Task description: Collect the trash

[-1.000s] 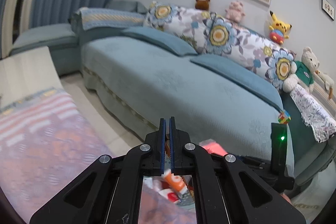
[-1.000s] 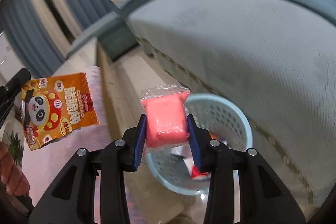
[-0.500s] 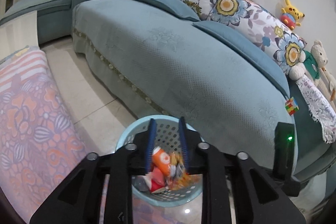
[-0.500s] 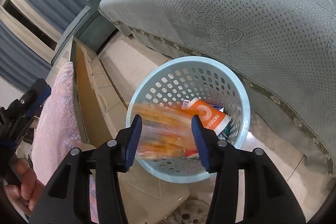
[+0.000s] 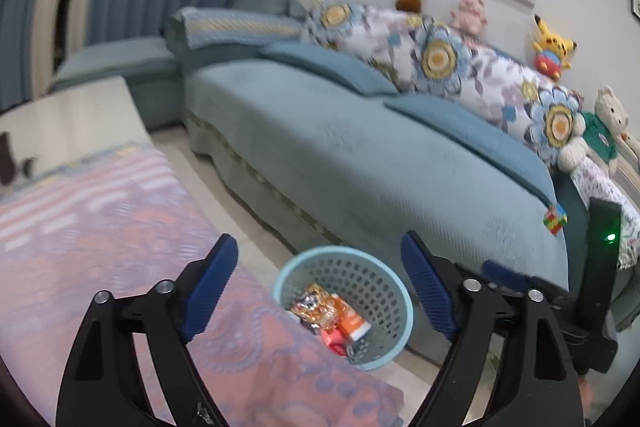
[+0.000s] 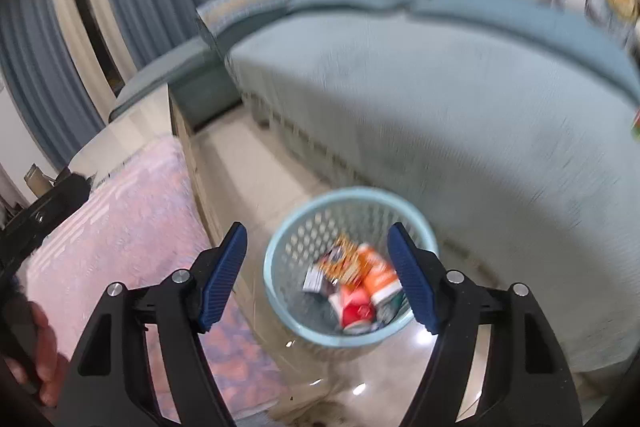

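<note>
A light blue perforated basket (image 5: 384, 269) stands on the floor between the table and the sofa; it also shows in the right wrist view (image 6: 296, 239). Inside lie an orange snack packet (image 5: 318, 307), an orange tube (image 6: 380, 277) and a red and pink piece (image 6: 356, 309). My left gripper (image 5: 320, 291) is open and empty, above and in front of the basket. My right gripper (image 6: 320, 275) is open and empty, also above the basket. The right wrist view is blurred.
A table with a pink patterned cloth (image 5: 100, 227) lies at the left, right beside the basket. A teal sofa (image 5: 380, 155) with floral cushions and soft toys fills the right. A tiled floor strip (image 6: 248, 163) runs between them. The right gripper's body (image 5: 600, 267) shows at the left view's right edge.
Both grippers have opened wide. The pink packet and the orange snack packet have dropped into the basket. Both cameras have pulled back and tilted up from the basket.
</note>
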Action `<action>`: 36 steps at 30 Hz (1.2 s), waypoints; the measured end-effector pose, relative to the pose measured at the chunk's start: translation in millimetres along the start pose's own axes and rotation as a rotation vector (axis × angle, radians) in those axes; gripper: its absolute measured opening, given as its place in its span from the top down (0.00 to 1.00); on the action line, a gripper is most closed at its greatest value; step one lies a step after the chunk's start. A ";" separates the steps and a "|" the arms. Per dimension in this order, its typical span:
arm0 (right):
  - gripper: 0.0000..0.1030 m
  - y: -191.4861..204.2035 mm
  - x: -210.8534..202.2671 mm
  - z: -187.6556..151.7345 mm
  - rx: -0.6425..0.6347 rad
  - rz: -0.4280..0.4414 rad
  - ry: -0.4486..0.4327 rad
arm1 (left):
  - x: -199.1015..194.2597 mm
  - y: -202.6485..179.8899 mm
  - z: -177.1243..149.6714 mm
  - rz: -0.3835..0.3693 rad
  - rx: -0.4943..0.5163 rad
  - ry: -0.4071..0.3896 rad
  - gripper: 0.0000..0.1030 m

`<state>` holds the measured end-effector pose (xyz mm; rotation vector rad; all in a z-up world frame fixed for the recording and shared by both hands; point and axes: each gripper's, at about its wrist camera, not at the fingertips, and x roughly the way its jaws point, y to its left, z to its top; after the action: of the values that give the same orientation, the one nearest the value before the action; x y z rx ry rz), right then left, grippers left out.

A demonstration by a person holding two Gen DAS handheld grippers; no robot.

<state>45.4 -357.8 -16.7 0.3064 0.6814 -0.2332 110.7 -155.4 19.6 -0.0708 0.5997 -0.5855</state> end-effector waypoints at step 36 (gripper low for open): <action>0.27 56.1 -123.5 -64.8 -0.036 -0.240 -0.455 | -103.2 0.4 -71.7 0.320 0.007 -0.240 0.09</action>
<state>-68.0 -269.1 26.9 0.1277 0.2698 -0.5015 2.3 -92.2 12.9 -0.0363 0.3653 -0.2632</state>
